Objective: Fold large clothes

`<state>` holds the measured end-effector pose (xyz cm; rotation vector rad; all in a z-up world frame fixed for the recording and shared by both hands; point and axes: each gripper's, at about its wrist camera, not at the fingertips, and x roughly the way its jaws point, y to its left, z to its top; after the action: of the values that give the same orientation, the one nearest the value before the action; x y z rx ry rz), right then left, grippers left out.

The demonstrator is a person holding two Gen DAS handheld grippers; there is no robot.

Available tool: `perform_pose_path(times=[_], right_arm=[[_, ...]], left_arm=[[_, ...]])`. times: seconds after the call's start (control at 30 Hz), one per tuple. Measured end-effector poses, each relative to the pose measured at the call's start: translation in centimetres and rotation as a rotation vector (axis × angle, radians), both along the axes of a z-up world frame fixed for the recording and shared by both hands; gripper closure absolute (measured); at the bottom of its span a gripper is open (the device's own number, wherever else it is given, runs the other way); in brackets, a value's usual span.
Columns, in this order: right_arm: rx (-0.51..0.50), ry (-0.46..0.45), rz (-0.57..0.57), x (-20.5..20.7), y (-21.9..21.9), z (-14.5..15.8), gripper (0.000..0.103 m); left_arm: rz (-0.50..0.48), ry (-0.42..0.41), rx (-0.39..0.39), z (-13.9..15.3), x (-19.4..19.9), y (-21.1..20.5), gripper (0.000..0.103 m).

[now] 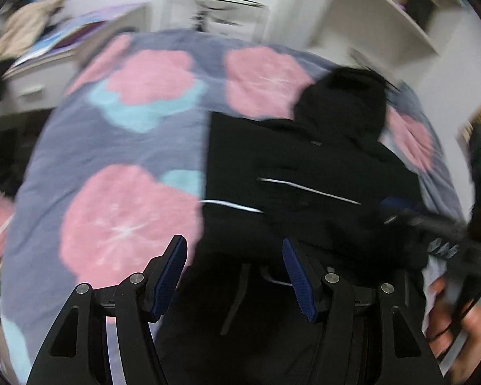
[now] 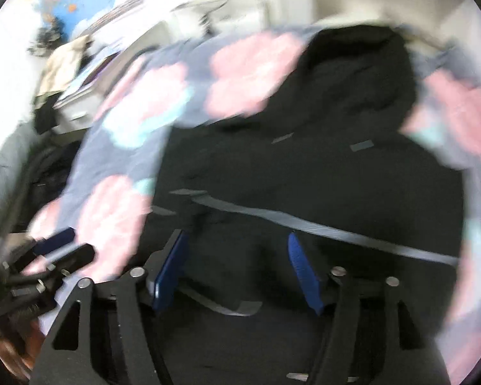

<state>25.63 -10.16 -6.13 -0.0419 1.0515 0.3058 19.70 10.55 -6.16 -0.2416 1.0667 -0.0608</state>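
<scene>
Left wrist view: the left gripper (image 1: 234,272) gapes wide, holding nothing, above the black jacket (image 1: 304,166) lying on the floral quilt (image 1: 112,134).

Right wrist view: the right gripper (image 2: 237,268) also gapes empty over the jacket (image 2: 320,166).

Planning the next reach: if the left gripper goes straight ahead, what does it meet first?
Most likely the black hooded jacket lying on the floral blanket; the left gripper is open, though blur hides depth.

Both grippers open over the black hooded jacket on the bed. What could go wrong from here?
1. The black jacket is thick and bunched; either open gripper, left or right, may pinch several layers, so the fold drags.
2. The left gripper sits at the jacket's edge and could also catch the floral blanket.
3. Both views are motion-blurred, so aim may be off.
</scene>
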Motion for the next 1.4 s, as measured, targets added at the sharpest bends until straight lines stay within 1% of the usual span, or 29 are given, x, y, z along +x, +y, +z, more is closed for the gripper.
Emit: perform_pose_path(times=[0.03, 0.07, 0.13, 0.17, 0.2, 0.27, 0.33, 0.37, 0.4, 0.43, 0.5, 0.53, 0.63, 0.67, 0.8, 0.87, 0.9, 0.93, 1.0, 1.07, 1.13, 1.17, 1.23, 1.27, 1.3, 1.33, 1.4], right_arm=[[-0.037, -0.022, -0.027, -0.1, -1.7, 0.3, 0.030], [-0.074, -0.037, -0.072, 0.1, -4.0, 0.2, 0.029], [-0.087, -0.029, -0.145, 0.3, -7.3, -0.7, 0.029], [-0.089, -0.016, -0.190, 0.5, -9.0, -1.8, 0.029], [-0.097, -0.003, -0.234, 0.8, -10.6, -3.1, 0.029], [-0.119, 0.035, -0.287, 1.1, -13.4, -5.7, 0.029], [-0.166, 0.068, -0.324, 1.2, -15.8, -8.6, 0.027], [-0.194, 0.075, -0.329, 1.3, -16.6, -9.8, 0.022], [-0.199, 0.079, -0.323, 1.3, -17.2, -10.8, 0.012], [-0.205, 0.090, -0.324, 1.5, -17.7, -11.5, 0.007], [-0.187, 0.113, -0.348, 1.6, -18.6, -12.2, 0.007], [-0.196, 0.115, -0.354, 1.8, -18.5, -12.5, 0.006], [-0.224, 0.097, -0.354, 1.4, -18.4, -12.7, 0.005], [-0.223, 0.094, -0.353, 1.1, -18.4, -12.6, 0.005], [-0.229, 0.115, -0.331, 1.1, -17.9, -12.2, 0.003], [-0.226, 0.127, -0.334, 0.9, -18.0, -12.1, 0.003], [-0.221, 0.136, -0.338, 1.3, -18.1, -12.1, 0.003], [-0.212, 0.150, -0.340, 1.1, -18.3, -11.9, 0.003], [-0.199, 0.168, -0.340, 0.8, -18.6, -11.0, 0.004], [-0.181, 0.150, -0.342, 0.2, -18.8, -8.9, 0.010], [-0.147, 0.080, -0.345, -0.6, -18.9, -6.1, 0.010], [-0.134, 0.038, -0.343, -1.0, -18.7, -4.7, 0.010], [-0.140, -0.028, -0.349, -1.2, -18.3, -2.9, 0.011], [-0.146, -0.063, -0.354, -1.1, -18.1, -2.3, 0.011], [-0.157, -0.089, -0.353, -0.8, -17.8, -2.1, 0.011], [-0.170, -0.103, -0.349, -0.6, -17.4, -2.2, 0.012], [-0.222, -0.111, -0.341, 0.4, -16.9, -3.9, 0.012]], left_arm=[[-0.043, -0.003, 0.016, 0.1, 0.6, -1.1, 0.039], [-0.099, -0.017, 0.030, 0.2, 1.5, -2.7, 0.039], [-0.209, -0.037, 0.026, -0.1, 3.2, -5.5, 0.039], [-0.248, -0.033, 0.026, -0.6, 4.2, -6.7, 0.039], [-0.257, -0.019, 0.024, -1.6, 5.5, -7.8, 0.039], [-0.242, 0.024, -0.009, -4.1, 7.8, -8.8, 0.039], [-0.205, 0.076, -0.012, -6.9, 9.6, -9.0, 0.039], [-0.180, 0.118, -0.005, -8.8, 10.5, -8.8, 0.039], [-0.163, 0.146, -0.004, -10.1, 11.1, -8.5, 0.040], [-0.151, 0.177, -0.020, -11.8, 11.6, -8.2, 0.040], [-0.117, 0.202, -0.047, -13.2, 12.1, -8.0, 0.040], [-0.103, 0.197, -0.036, -13.3, 12.0, -8.2, 0.040], [-0.135, 0.160, 0.092, -13.4, 11.3, -10.2, 0.038], [-0.147, 0.150, 0.117, -13.4, 11.1, -10.6, 0.038], [-0.181, 0.149, 0.138, -12.9, 10.3, -11.0, 0.039], [-0.206, 0.143, 0.184, -12.2, 9.4, -11.6, 0.039], [-0.219, 0.146, 0.217, -11.6, 8.6, -12.0, 0.038], [-0.224, 0.153, 0.233, -11.0, 7.9, -12.3, 0.038], [-0.226, 0.169, 0.228, -9.6, 6.7, -12.4, 0.038], [-0.211, 0.146, 0.213, -7.2, 5.7, -12.3, 0.038], [-0.179, 0.109, 0.195, -4.9, 5.4, -12.2, 0.038], [-0.150, 0.094, 0.161, -3.7, 5.7, -12.1, 0.038], [-0.104, 0.079, 0.084, -2.5, 6.3, -11.5, 0.038], [-0.079, 0.073, 0.043, -2.3, 6.7, -11.3, 0.038], [-0.067, 0.072, 0.030, -2.5, 7.4, -10.8, 0.038], [-0.060, 0.076, 0.034, -3.1, 7.8, -10.9, 0.038], [-0.063, 0.110, 0.073, -5.6, 8.7, -11.1, 0.038]])
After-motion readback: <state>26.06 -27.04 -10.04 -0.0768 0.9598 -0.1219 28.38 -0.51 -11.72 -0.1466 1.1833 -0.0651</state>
